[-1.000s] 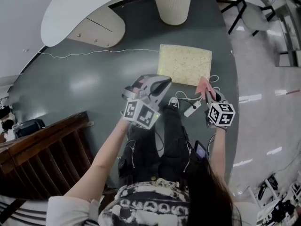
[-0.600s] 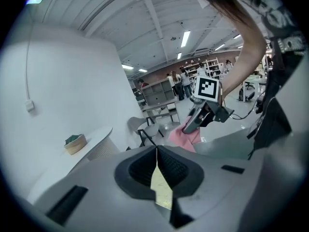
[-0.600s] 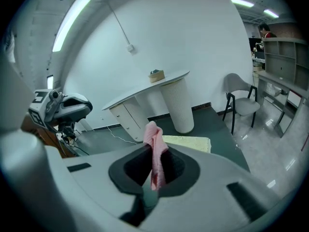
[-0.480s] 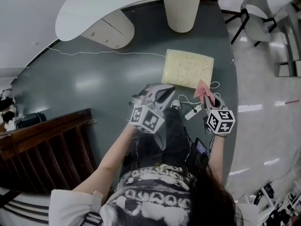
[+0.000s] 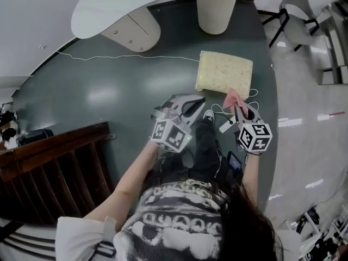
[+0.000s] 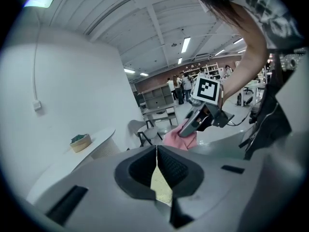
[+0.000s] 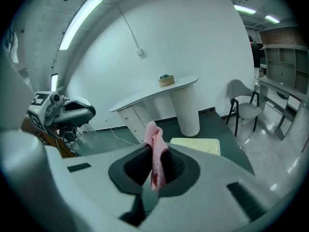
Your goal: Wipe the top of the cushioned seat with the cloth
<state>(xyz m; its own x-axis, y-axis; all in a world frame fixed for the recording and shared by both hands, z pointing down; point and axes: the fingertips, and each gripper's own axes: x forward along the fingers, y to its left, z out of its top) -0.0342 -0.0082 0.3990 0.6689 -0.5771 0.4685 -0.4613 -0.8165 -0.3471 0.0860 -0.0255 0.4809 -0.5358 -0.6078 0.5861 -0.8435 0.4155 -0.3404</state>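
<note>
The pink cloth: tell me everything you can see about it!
The pink cloth looks soft and crumpled, bunched into a narrow strip. The right claw is shut on it, so it stands upright with its top poking up past the claw's tips. Only the claw touches it. It is held in the air, short of the pale yellow cushioned seat.

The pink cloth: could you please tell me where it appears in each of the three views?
Head view: pink cloth right of centre, in the right gripper, at the cushioned seat's near edge.
Left gripper view: pink cloth just right of centre, hanging from the right gripper.
Right gripper view: pink cloth at centre, upright between the jaws.
Shared landmark: the cushioned seat, visible in all three.
</note>
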